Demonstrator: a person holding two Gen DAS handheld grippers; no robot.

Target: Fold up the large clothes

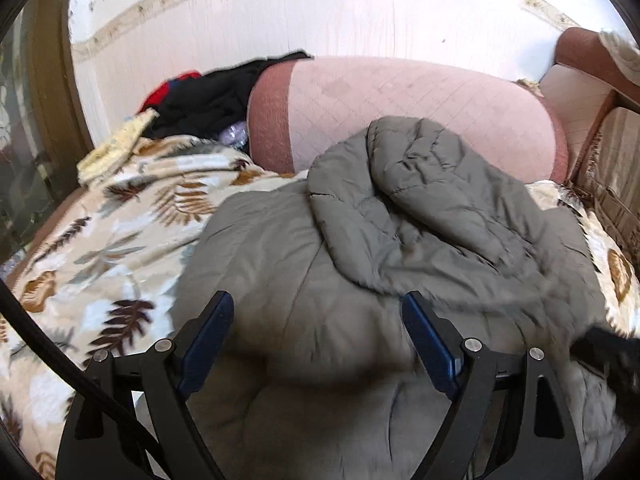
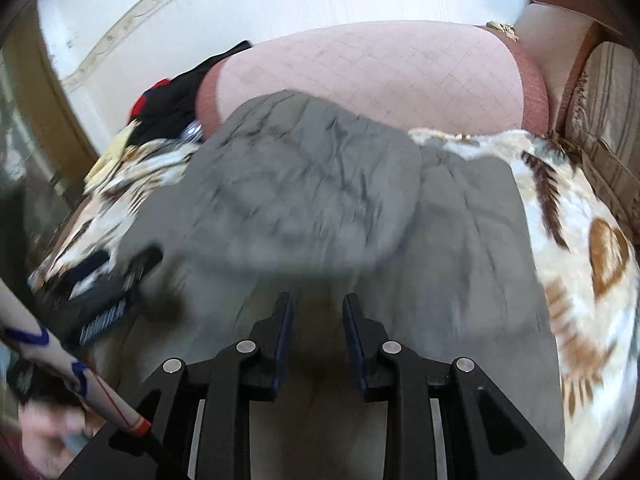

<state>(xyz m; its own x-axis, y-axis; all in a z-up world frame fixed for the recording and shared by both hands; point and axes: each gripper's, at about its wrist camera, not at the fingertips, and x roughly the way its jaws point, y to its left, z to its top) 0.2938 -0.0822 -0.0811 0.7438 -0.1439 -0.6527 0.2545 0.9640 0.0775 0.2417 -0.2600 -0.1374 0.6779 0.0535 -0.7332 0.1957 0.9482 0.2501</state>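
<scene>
Jacket (image 1: 360, 264): grey, padded, spread across the middle of our blanket (image 1: 104, 240), its hood (image 1: 432, 184) flopped over the body, top end by the pink cushion (image 1: 400, 92).
Blanket: leaf-patterned, showing bare at the jacket's left and right edges.
Left gripper (image 1: 318, 320): our jaws spread wide above the jacket, nothing between them.
Right gripper (image 2: 318, 312): our jaws narrowly parted over the jacket, gripping nothing.
Far left corner: dark clothes (image 1: 208, 96) heaped beside the cushion.
</scene>
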